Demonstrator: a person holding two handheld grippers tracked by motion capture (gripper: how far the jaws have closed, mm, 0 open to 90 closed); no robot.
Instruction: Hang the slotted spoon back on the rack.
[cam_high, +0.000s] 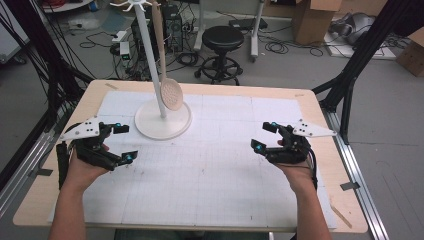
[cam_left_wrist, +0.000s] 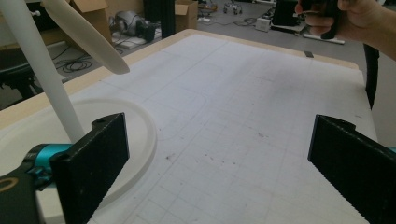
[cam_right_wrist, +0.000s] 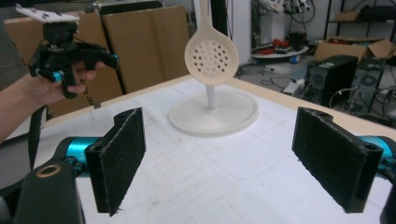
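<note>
Between the left gripper (cam_high: 121, 142) and right gripper (cam_high: 264, 136) the gridded mat (cam_high: 210, 165) lies bare. Just ahead of the left gripper, 1 white stand (cam_high: 163, 119) and its hanging slotted spoon (cam_high: 171, 93) block passage.

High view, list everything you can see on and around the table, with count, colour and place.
Slotted spoon: one, cream, hanging from the stand's top hook, clear of the table.
Stand: one, white, round base and pole, far left of the mat.
Grid mat: one, white, covering the tabletop.
Table: one, light wood.
Stool: one, black, on the floor beyond the table.
Cardboard boxes: several, brown, far right floor.
Left gripper: one, black, jaws open, near left.
Right gripper: one, black, jaws open, near right.
</note>
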